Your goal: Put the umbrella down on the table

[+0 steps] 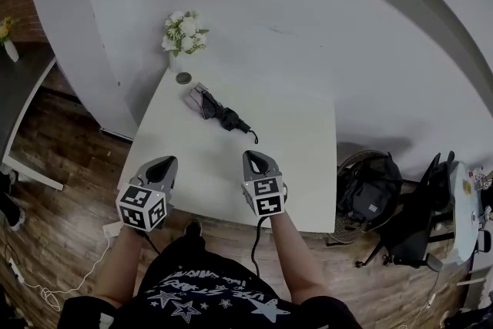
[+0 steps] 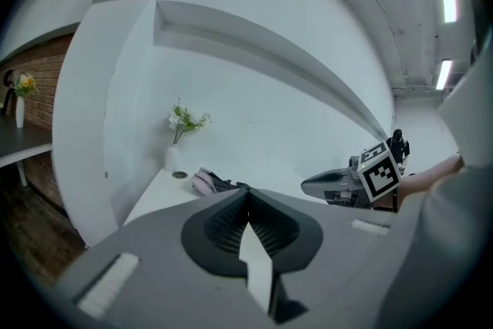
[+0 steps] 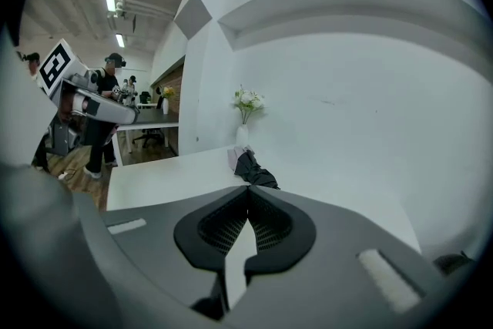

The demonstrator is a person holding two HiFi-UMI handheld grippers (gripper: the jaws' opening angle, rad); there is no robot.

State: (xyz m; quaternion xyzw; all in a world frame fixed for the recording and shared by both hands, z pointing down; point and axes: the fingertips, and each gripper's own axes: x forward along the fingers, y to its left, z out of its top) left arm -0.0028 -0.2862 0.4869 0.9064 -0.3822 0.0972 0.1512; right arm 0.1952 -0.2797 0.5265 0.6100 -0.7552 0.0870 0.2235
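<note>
Right gripper: the grey two-jaw right gripper (image 1: 256, 158) has its ribbed pads pressed together with nothing between them. It hangs over the near edge of the table.
Left gripper: the grey two-jaw left gripper (image 1: 165, 162) is likewise closed and empty, over the near-left corner.
Umbrella: the folded black fabric umbrella (image 1: 219, 113) lies flat on the white rectangular table (image 1: 300, 166), toward its far side. It is near the small vase of white flowers (image 1: 185, 35).
Umbrella to grippers: it is ahead of both and well apart from them, touching neither (so the putting-down looks done).
Handling: probably light. The loose canopy folds look soft and likely to slip or bunch under the pads, with a stiff shaft inside.
Where to hold: across the bundled middle, so the jaws bear on the shaft, or at the pale end (handle or sleeve, I cannot tell which). The thin cord at the near tip looks too flimsy.
</note>
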